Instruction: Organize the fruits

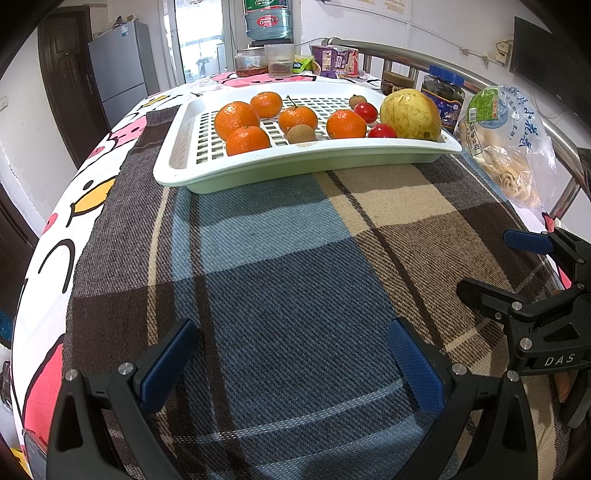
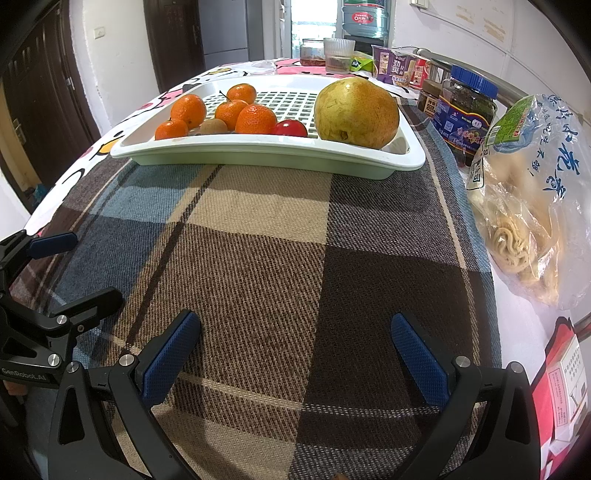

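A white slotted tray [image 1: 306,166] [image 2: 258,155] rests on the far part of a plaid cloth [image 1: 277,258]. It holds several oranges [image 1: 236,119] [image 2: 256,119], a large yellow-green pear [image 1: 410,114] [image 2: 356,112] at its right end, two brown kiwis [image 1: 301,133] [image 2: 213,126] and two small red fruits [image 1: 365,112] [image 2: 290,128]. My left gripper [image 1: 293,365] [image 2: 85,271] hovers low over the cloth, well short of the tray, open and empty. To its right my right gripper [image 2: 295,358] [image 1: 495,266] is at the same distance from the tray, open and empty too.
A clear bag of noodles [image 1: 506,147] [image 2: 517,206] lies right of the tray, with dark jars [image 1: 445,96] [image 2: 467,114] behind it. Snack packs, a cup [image 1: 280,59] and a water bottle [image 1: 267,18] stand beyond the tray. A red box [image 2: 565,380] sits near right.
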Demonstrator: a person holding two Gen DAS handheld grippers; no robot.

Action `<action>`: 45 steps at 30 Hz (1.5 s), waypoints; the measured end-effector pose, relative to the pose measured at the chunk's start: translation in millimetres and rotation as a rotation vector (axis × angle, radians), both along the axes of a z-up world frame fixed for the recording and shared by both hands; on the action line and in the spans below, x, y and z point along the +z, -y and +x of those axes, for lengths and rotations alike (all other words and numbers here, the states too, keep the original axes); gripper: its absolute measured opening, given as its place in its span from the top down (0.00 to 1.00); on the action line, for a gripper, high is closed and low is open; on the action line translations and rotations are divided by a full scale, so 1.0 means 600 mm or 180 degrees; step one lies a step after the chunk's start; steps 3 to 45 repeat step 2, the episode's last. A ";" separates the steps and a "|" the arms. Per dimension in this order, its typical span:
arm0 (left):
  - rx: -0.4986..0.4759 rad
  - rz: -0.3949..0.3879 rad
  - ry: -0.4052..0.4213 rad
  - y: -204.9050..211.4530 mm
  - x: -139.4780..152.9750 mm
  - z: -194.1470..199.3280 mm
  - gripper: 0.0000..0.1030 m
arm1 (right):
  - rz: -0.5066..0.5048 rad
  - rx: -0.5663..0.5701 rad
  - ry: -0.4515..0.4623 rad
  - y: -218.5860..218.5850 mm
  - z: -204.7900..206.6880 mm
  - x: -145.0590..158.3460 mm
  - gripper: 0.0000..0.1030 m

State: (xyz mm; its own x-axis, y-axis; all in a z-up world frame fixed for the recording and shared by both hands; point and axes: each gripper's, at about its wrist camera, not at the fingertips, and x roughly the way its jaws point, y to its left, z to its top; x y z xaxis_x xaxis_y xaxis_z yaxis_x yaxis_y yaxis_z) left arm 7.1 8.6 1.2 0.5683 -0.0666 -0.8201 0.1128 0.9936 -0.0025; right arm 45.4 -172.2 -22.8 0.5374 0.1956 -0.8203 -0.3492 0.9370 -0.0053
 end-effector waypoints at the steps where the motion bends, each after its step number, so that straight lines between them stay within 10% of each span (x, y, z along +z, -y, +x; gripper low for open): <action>1: 0.0000 0.0000 0.0000 0.000 0.000 0.000 0.00 | 0.0000 0.0000 0.0000 0.000 0.000 0.000 0.00; 45: 0.0000 0.0000 0.0000 0.000 0.000 0.000 0.00 | 0.0000 0.0000 0.0000 0.000 0.000 0.000 0.00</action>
